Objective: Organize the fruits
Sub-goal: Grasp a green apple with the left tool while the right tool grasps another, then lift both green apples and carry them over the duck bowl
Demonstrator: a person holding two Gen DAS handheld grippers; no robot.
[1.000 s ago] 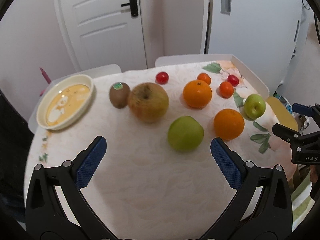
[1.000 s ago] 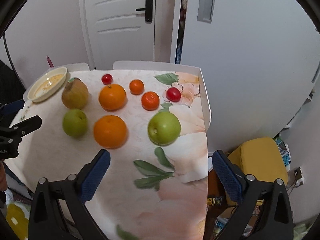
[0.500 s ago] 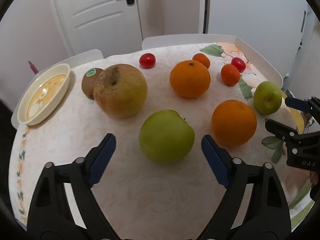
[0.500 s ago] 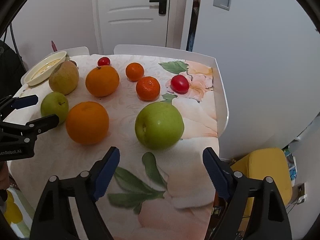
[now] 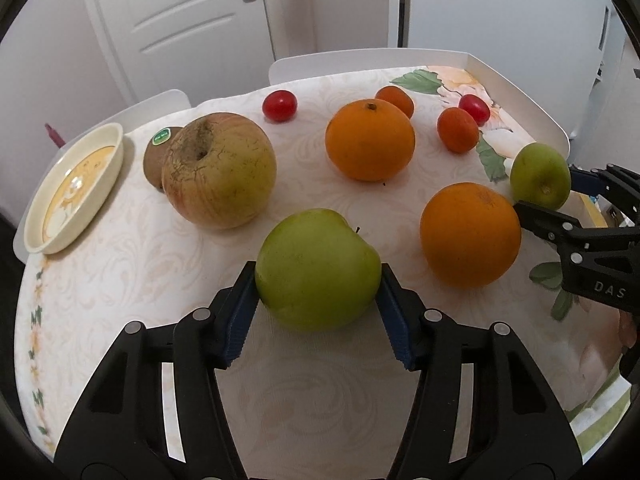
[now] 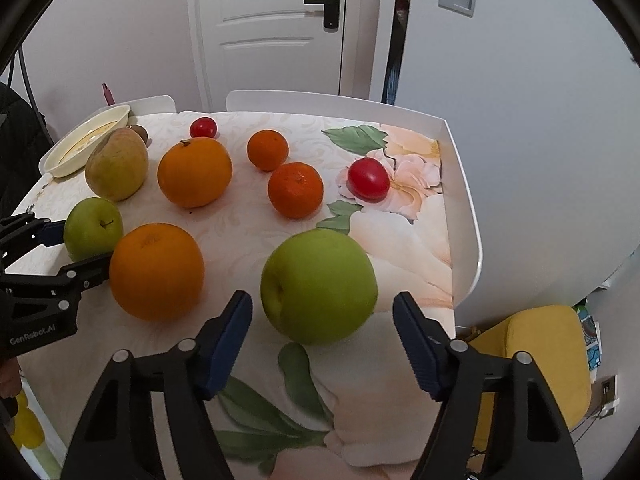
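Left wrist view: left gripper (image 5: 318, 308) closing round a smooth round green apple (image 5: 318, 268) on the pale patterned tablecloth (image 5: 132, 264), blue ribbed pads (image 5: 240, 320) already against both flanks. Should squeeze across the widest part, gently enough not to bruise, then lift straight up clear of the large round orange (image 5: 470, 234) just beside it.

Right wrist view: right gripper (image 6: 323, 336) closing as well, a second plump green apple (image 6: 318, 286) between the jaws, both pads apart from the skin. Should centre first, since the left pad stands nearer than the right and an uneven pinch could roll the fruit toward the white raised table rim (image 6: 466, 216).

Hard to tell: undersides of both apples and true pad pressure. Brown fuzzy kiwi (image 5: 156, 156) half hidden behind a big russet yellow apple (image 5: 220, 170). Cream shallow dish (image 5: 72, 188) seemingly empty, though no sorting place marked. Right gripper's fingertips hidden behind the small apple in the left view.
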